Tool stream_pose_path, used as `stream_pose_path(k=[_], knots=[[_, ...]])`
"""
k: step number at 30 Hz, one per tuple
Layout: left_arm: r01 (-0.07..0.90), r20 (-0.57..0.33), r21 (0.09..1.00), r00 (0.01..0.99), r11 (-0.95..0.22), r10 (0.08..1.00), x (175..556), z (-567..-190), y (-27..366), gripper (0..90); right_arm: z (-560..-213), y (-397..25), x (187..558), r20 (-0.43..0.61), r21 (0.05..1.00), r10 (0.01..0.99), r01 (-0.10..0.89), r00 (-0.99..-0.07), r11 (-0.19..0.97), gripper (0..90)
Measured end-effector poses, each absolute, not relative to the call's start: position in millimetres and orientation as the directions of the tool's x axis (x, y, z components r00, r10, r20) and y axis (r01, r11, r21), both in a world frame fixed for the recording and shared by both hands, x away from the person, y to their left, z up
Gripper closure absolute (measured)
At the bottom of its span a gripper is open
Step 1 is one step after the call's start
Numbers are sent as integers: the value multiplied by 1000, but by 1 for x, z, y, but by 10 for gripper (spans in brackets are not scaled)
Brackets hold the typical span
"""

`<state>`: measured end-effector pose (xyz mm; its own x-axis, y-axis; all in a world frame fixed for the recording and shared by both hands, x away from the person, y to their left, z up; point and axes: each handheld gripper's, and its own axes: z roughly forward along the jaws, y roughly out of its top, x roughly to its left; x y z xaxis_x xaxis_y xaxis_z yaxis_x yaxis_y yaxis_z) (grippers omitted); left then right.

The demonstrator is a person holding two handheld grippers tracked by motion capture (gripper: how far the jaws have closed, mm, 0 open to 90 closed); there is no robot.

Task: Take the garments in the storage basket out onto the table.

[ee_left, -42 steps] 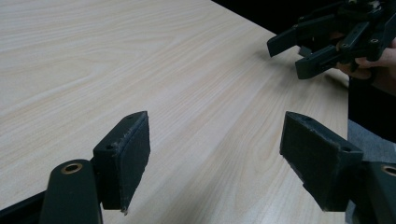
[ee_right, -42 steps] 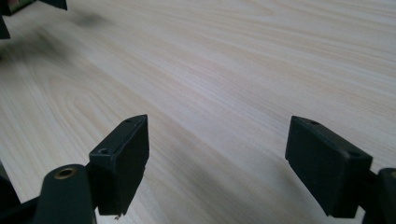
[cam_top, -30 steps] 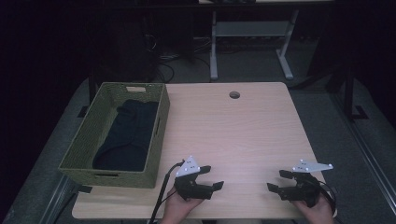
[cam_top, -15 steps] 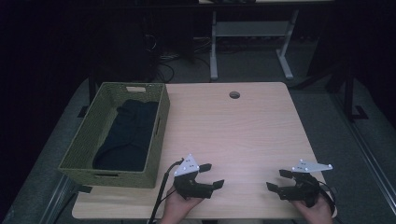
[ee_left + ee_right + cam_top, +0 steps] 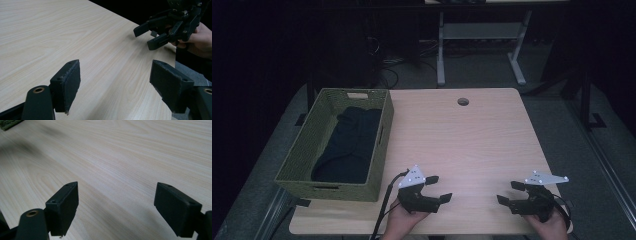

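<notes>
High view: the left gripper [image 5: 440, 188] and right gripper [image 5: 509, 192] hover above the near edge of the tabletop [image 5: 472, 135], jaws spread and empty; a green basket [image 5: 304, 145] at the left edge holds a dark cloth [image 5: 349, 142], well apart from both.
Left gripper view: jaws wide apart over bare wood [image 5: 75, 37]; the right gripper [image 5: 150, 33], held in a hand [image 5: 200, 37], faces it, open.
Right gripper view: jaws parted over bare wood [image 5: 125, 157]; a corner of the basket [image 5: 7, 123] sits at the far edge.
</notes>
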<state>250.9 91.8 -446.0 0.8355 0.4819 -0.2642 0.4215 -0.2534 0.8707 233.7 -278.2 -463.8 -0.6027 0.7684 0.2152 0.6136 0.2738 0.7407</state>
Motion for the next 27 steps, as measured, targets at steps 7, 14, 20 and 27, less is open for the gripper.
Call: stream_pose_path(k=[7, 14, 20, 27], knots=[[446, -298, 865, 825, -231, 480, 265, -432, 96, 246, -465, -278, 236, 226, 733, 769, 625, -597, 269, 190], [484, -346, 855, 800, -187, 489, 285, -411, 105, 243, -464, -278, 236, 233, 739, 771, 623, -592, 255, 188], [501, -369, 851, 781, -154, 503, 297, -393, 115, 243, -463, -278, 236, 234, 742, 773, 622, -590, 250, 186], [525, -393, 841, 759, -132, 519, 303, -374, 128, 239, -463, -279, 236, 242, 744, 775, 625, -583, 238, 183]])
